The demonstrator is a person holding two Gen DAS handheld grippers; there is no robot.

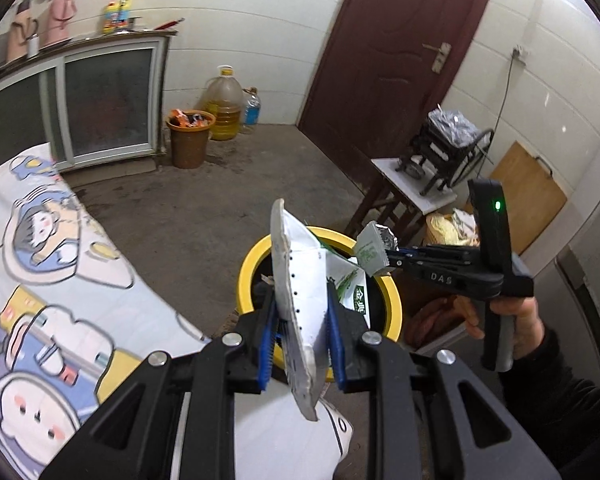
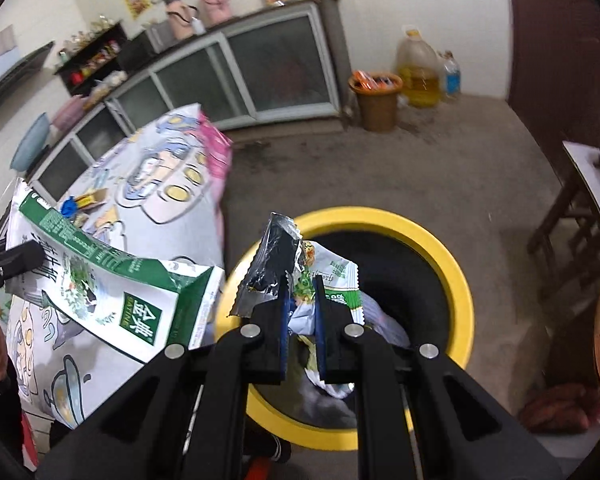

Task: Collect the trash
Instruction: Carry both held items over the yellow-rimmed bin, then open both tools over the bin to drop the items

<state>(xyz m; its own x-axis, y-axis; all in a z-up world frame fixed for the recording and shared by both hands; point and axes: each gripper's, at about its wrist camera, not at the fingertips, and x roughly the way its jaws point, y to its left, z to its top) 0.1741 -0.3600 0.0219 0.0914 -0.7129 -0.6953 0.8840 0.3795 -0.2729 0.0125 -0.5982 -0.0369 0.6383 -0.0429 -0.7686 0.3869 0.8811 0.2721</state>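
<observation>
My left gripper (image 1: 300, 304) is shut on a flattened white and green milk carton (image 1: 300, 264), seen edge-on between the blue pads. In the right wrist view the carton (image 2: 112, 284) hangs from the left gripper (image 2: 16, 260) at the far left, beside the bin. My right gripper (image 2: 300, 286) is shut on a crumpled silver foil wrapper (image 2: 274, 264) above the yellow-rimmed bin (image 2: 454, 268). From the left wrist view, the right gripper (image 1: 392, 260) holds that wrapper (image 1: 370, 250) over the bin (image 1: 250, 264). Other wrappers lie inside the bin.
A table with a cartoon-print cloth (image 1: 40, 272) stands left of the bin. A brown bin of orange trash (image 1: 188, 140), an oil jug (image 1: 224, 104) and a cabinet (image 1: 100, 100) line the far wall. A stool (image 1: 412, 188) and a dark red door (image 1: 400, 40) are at right.
</observation>
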